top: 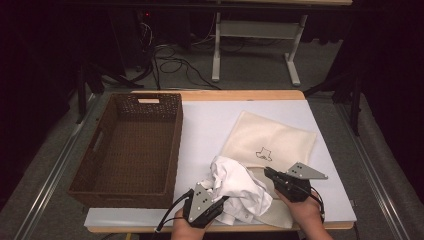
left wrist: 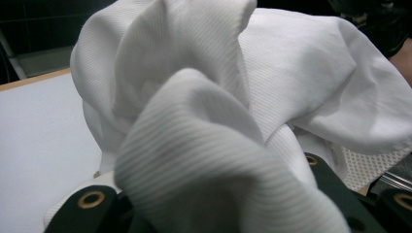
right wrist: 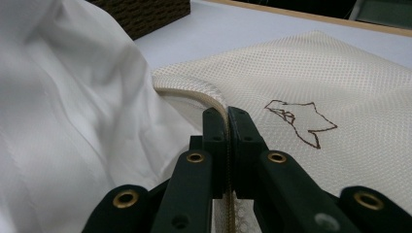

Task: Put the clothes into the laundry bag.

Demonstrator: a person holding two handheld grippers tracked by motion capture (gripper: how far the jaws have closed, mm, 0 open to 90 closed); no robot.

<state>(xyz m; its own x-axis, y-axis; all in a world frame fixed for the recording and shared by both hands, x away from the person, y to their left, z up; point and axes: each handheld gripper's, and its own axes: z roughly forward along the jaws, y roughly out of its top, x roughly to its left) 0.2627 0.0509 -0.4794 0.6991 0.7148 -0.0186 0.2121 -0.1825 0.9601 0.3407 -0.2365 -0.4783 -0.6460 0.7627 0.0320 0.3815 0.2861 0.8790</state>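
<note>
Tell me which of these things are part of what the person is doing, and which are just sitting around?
In use:
- crumpled white cloth garment, held by the left gripper
- cream mesh bag with a small embroidered outline, its zip edge pinched by the right gripper

Lying about:
- dark brown woven basket, empty
- white table frame behind

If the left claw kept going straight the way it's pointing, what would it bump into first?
The left claw is already in the crumpled white shirt, which bunches right in front of it. Pushing on, it would likely only drive deeper into the shirt; what lies behind is hidden.
</note>
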